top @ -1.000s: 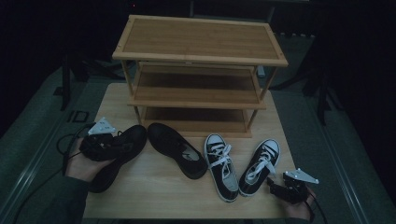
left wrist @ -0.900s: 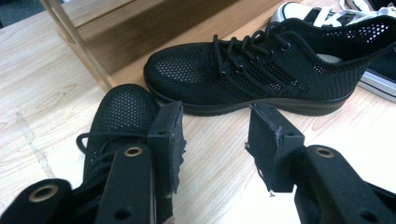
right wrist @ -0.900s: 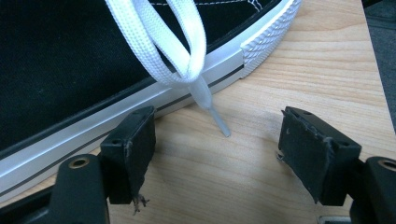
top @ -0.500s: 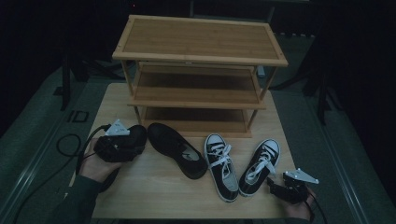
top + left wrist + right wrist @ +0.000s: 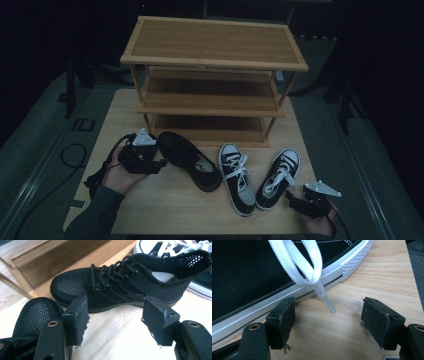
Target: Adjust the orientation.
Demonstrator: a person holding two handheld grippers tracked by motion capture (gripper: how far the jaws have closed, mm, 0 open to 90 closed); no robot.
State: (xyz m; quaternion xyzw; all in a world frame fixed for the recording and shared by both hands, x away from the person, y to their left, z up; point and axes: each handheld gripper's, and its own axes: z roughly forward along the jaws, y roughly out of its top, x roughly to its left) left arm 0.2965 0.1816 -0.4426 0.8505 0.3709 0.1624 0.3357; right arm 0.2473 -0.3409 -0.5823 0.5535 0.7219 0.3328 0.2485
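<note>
High view, left to right: the left gripper (image 5: 150,159) sits at the tabletop's (image 5: 170,210) left side, just beside the toe of a black mesh shoe (image 5: 189,160) that lies in front of the wooden shoe rack (image 5: 212,82). Its jaws have just been opening and stand spread with nothing between them; in the left gripper view a second mesh shoe (image 5: 37,315) lies just beside its left jaw. This looks like a release followed by an approach. Next, I judge, it must straddle one shoe's side or collar and close. Two black-and-white sneakers (image 5: 257,175) lie farther right, and the right gripper (image 5: 300,202) waits spread and empty beside one sneaker's sole.
</note>
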